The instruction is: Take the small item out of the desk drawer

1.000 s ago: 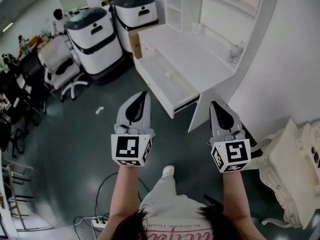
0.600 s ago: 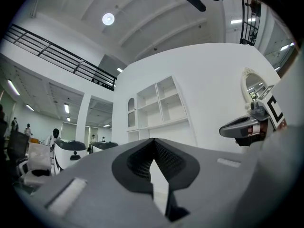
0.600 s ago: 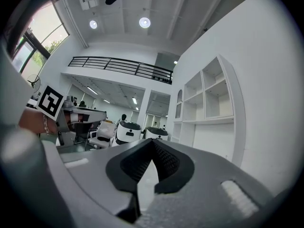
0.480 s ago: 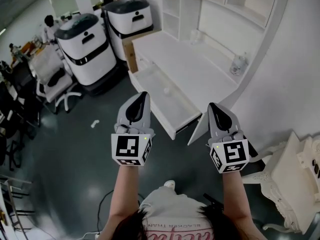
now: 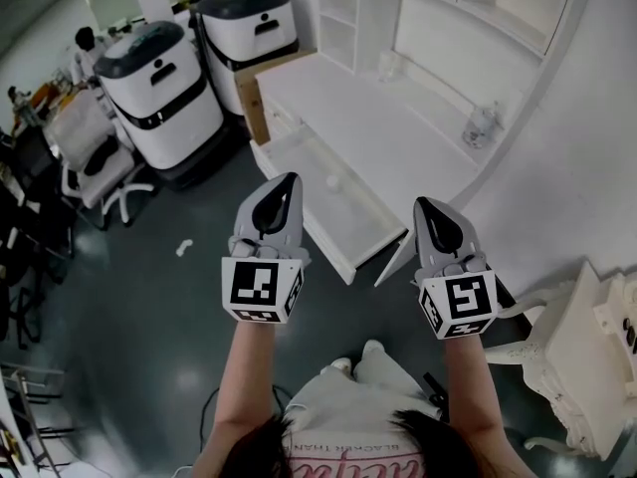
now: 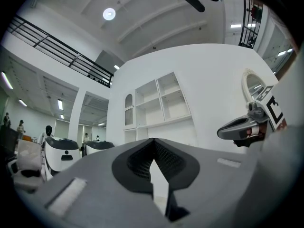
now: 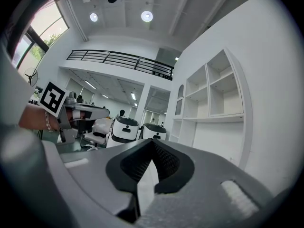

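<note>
The white desk (image 5: 398, 127) has its drawer (image 5: 299, 162) pulled open toward me. A small pale round item (image 5: 333, 181) lies inside the drawer. My left gripper (image 5: 291, 179) hovers in the air just left of the item, over the drawer's near part, jaws shut and empty. Its jaw tips (image 6: 153, 140) meet with nothing between them. My right gripper (image 5: 422, 204) hangs off the desk's front right corner, also shut and empty (image 7: 152, 140). Each gripper shows in the other's view: the right gripper (image 6: 242, 127), the left gripper (image 7: 80, 113).
Two white-and-black machines (image 5: 159, 88) (image 5: 249, 28) stand left of the desk, with an office chair (image 5: 90, 162) beside them. A clear jar (image 5: 483, 122) sits on the desk top below wall shelves (image 5: 448, 8). Ornate white furniture (image 5: 587, 366) is at my right.
Both grippers have moved forward toward the desk. The open drawer now lies right under the left gripper's tip, and the desk looks nearer and larger.
</note>
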Demonstrator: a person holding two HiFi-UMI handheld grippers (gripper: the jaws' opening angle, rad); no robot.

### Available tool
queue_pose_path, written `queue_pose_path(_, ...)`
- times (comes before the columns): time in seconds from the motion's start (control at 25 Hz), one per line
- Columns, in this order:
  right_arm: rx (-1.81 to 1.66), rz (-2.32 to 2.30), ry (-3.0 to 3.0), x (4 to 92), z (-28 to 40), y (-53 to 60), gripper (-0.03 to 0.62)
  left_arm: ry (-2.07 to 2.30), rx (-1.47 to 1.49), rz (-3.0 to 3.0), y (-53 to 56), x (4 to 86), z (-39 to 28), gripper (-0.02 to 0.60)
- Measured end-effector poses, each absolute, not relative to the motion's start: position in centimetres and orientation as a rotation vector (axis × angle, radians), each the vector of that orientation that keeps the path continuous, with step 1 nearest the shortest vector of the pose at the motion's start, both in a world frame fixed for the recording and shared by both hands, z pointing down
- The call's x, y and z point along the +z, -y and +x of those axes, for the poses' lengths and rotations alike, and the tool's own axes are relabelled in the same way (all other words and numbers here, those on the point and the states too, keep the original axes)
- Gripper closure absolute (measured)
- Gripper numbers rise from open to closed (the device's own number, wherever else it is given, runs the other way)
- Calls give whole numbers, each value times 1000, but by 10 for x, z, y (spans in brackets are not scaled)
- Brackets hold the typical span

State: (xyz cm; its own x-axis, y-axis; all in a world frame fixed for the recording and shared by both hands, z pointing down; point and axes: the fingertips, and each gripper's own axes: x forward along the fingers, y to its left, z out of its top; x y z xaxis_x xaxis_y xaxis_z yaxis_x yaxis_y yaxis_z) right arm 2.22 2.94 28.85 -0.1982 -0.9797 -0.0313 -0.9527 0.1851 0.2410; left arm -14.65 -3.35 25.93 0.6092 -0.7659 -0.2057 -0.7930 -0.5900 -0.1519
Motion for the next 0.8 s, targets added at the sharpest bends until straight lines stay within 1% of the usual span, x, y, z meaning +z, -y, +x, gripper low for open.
queue_pose_path(0.44, -279, 1899, 2357, 296, 47, 15, 594, -1337, 139, -2591, 72, 270, -128, 566)
queue_pose_path(0.8, -268, 1854, 2407, 298, 77, 84, 594, -1412, 131, -2566, 136, 271, -103, 566)
